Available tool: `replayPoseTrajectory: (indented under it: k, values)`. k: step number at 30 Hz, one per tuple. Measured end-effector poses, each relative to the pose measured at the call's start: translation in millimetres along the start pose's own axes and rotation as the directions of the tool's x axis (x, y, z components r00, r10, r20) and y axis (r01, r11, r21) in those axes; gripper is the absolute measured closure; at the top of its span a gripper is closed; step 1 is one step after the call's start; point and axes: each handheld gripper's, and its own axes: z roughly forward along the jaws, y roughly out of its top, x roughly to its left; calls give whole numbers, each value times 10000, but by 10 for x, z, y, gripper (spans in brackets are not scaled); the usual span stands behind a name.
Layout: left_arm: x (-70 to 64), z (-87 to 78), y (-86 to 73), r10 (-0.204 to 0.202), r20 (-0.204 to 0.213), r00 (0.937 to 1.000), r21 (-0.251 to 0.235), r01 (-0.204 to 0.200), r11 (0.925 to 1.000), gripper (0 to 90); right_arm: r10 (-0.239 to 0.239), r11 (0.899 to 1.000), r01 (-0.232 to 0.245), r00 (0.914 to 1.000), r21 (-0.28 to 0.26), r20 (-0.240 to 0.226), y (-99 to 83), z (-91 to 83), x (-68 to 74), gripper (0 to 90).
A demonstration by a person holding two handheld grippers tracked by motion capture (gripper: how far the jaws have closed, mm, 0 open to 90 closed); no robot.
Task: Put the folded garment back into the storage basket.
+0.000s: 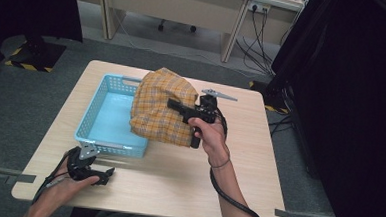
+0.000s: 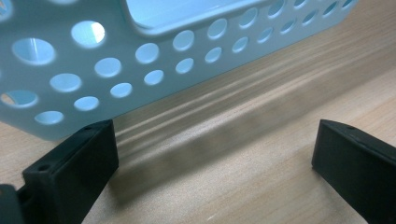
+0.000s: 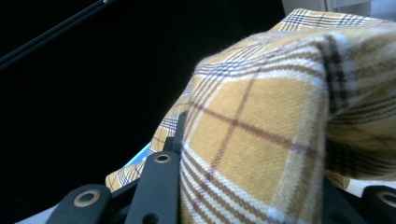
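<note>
A yellow plaid cloth (image 1: pixel 161 107) hangs bunched above the right end of a light blue perforated basket (image 1: pixel 108 116) on the wooden table. My right gripper (image 1: pixel 173 105) is shut on the cloth and holds it up; in the right gripper view the plaid fabric (image 3: pixel 261 140) fills the space between the jaws. My left gripper (image 1: pixel 108 174) lies low on the table near the front left corner, just in front of the basket. Its jaws stand wide open with bare wood between them, and the basket wall (image 2: pixel 116 60) is close ahead.
The table (image 1: pixel 177 183) has free room at the front and right. A black curtain (image 1: pixel 352 97) stands at the right, a desk (image 1: pixel 186 8) with cables on the grey floor behind. The right gripper's cable (image 1: pixel 231 195) trails along the person's forearm.
</note>
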Motion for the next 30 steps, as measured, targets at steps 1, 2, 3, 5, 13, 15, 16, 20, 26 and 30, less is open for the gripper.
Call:
replayPoseTrajectory:
  k: [1,2,3,5,13,15,16,20,26,30]
  values:
    - [0,0,0,2,1,10000,1,-2,10000,0,36,10000,-36,10000,7,-22,8,61,21,712]
    - [0,0,0,4,1,10000,3,-4,10000,0,29,10000,-28,10000,75,-34,12,89,33,712]
    - [0,-1,0,3,2,10000,6,-3,10000,0,32,9999,-31,10000,98,-70,16,119,43,712]
    - [1,-2,1,7,3,10000,22,-7,10000,0,67,9999,-66,9999,104,-135,21,173,60,712]
    - [0,-2,0,9,2,10000,22,-9,10000,0,14,9996,-8,9998,279,-215,65,370,160,711]
    - [0,-2,1,8,2,10000,24,-8,10000,0,32,9995,-25,9997,310,-230,69,397,175,711]
    - [0,-2,1,6,3,10000,22,-6,10000,0,47,9994,-39,9997,352,-246,72,459,199,711]
    - [1,-2,1,9,3,10000,25,-9,10000,0,-2,9986,18,9995,524,-317,65,584,239,710]
    - [1,-2,1,9,2,10000,26,-9,10000,0,53,9975,-32,9996,706,-294,45,687,255,709]
    - [0,-2,0,8,1,10000,23,-8,10000,0,46,9966,-23,9996,828,-277,44,776,285,709]
